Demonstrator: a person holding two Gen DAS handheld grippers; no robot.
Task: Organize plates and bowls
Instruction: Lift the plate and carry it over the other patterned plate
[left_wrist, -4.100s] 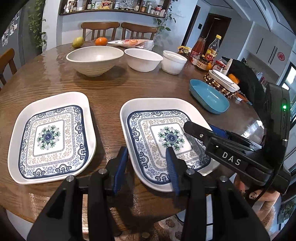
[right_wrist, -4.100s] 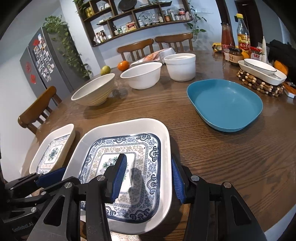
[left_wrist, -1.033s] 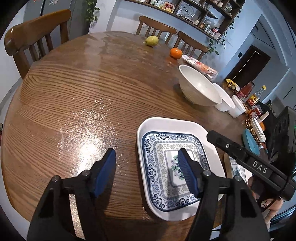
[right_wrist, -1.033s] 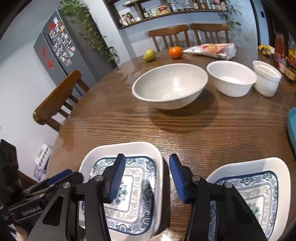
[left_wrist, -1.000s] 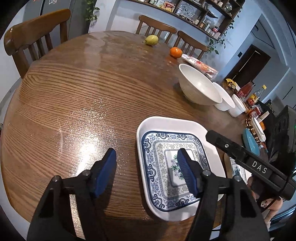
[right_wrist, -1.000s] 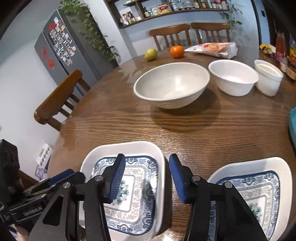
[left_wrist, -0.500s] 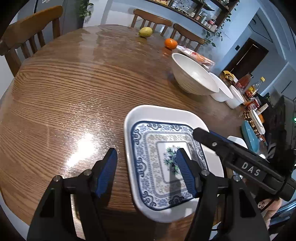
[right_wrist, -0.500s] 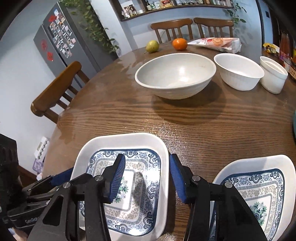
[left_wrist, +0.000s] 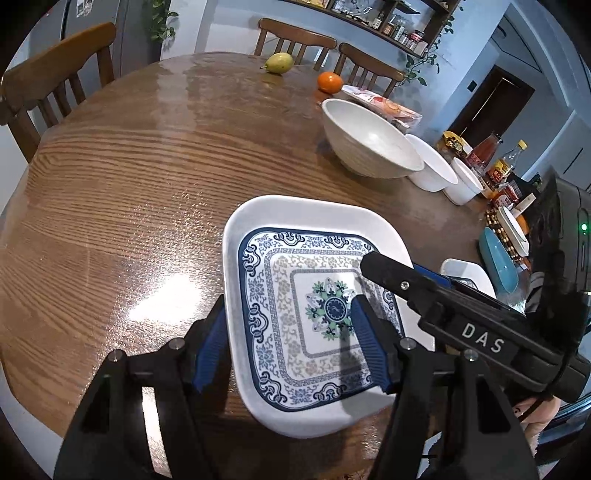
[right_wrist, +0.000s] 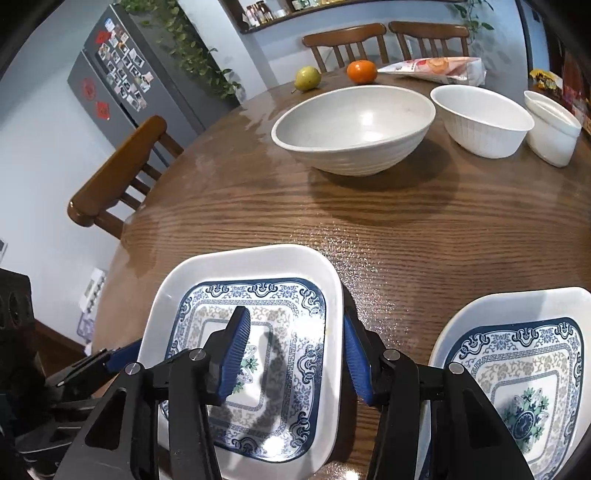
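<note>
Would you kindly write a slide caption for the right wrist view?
Right gripper jaws straddle the right rim of a patterned square plate; three white bowls wait behind.

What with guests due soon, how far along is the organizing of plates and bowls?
Done: nothing is stacked yet. In hand: the left gripper and right gripper, both open, straddle opposite rims of the blue-patterned square white plate. Left: the matching second plate lies beside it. The large white bowl, medium white bowl and small white bowl stand un-nested. The blue dish sits apart.
</note>
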